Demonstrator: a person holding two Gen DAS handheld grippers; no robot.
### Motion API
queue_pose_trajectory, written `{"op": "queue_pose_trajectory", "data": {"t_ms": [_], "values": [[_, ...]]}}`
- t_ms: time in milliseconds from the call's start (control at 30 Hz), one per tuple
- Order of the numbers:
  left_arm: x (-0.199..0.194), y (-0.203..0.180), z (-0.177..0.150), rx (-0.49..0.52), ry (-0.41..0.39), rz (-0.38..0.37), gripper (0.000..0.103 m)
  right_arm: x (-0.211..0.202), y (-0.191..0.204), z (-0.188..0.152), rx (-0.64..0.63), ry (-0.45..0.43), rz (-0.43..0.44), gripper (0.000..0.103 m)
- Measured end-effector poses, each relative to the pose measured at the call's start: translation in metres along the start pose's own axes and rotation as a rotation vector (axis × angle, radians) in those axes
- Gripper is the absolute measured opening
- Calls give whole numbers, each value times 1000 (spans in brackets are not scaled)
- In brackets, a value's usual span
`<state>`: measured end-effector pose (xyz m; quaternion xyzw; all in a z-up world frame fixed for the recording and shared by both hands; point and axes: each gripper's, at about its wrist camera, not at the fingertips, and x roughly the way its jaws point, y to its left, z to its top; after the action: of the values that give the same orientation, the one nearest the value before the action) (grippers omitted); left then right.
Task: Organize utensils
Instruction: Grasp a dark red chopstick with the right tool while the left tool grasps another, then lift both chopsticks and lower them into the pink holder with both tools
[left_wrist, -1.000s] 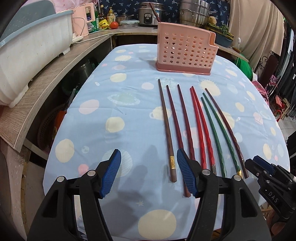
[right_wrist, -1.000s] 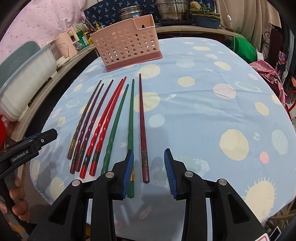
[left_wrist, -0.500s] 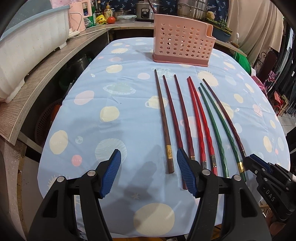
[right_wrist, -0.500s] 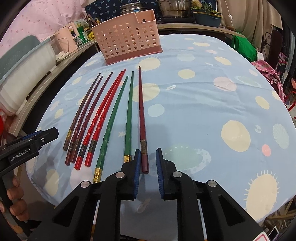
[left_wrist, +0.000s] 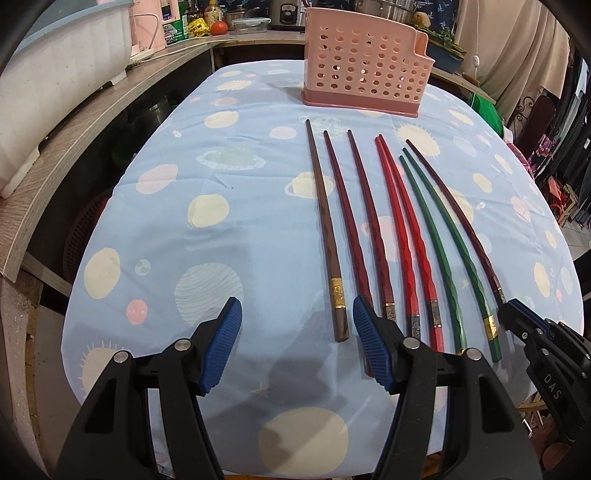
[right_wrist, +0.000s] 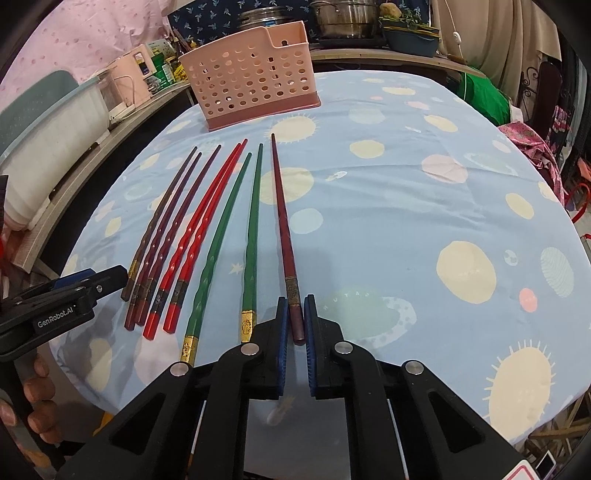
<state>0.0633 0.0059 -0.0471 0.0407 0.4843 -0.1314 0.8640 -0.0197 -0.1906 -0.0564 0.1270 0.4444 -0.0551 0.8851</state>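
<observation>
The right gripper (right_wrist: 294, 334) was closed on the thick, metal-banded end of a dark maroon chopstick (right_wrist: 282, 225), outermost in a row of brown, red and green chopsticks laid on the planet-print tabletop (right_wrist: 406, 206) before a perforated pink plastic basket (right_wrist: 255, 88). The left gripper (left_wrist: 297, 343) was held wide open above the brown chopstick (left_wrist: 325, 236).

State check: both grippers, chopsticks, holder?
left gripper: open, holding nothing
right gripper: shut on dark maroon chopstick
other chopsticks: flat on tablecloth, side by side
pink holder: upright; contents cannot tell
</observation>
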Motion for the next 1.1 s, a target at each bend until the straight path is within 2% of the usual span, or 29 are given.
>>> {"op": "queue_pose_trajectory", "data": {"t_ms": [133,233,300,433,533,833,1100], "values": [[4,-2,0,1,10,0,58,0,0,0,0,0,1,8],[8,0,0,-7,26,-12,47,0,0,0,0,-1,0,8],[8,-1,0,-1,20,-8,36,0,0,0,1,-1,0,8],[8,-1,0,9,17,-9,24,0,0,0,0,-1,0,8],[8,-1,0,10,14,-10,8,0,0,0,-1,-1,1,8],[6,0,2,1,26,-20,7,-2,-1,2,6,4,21,8],[-15,2,13,-15,6,-36,7,-22,1,18,5,-56,46,7]]}}
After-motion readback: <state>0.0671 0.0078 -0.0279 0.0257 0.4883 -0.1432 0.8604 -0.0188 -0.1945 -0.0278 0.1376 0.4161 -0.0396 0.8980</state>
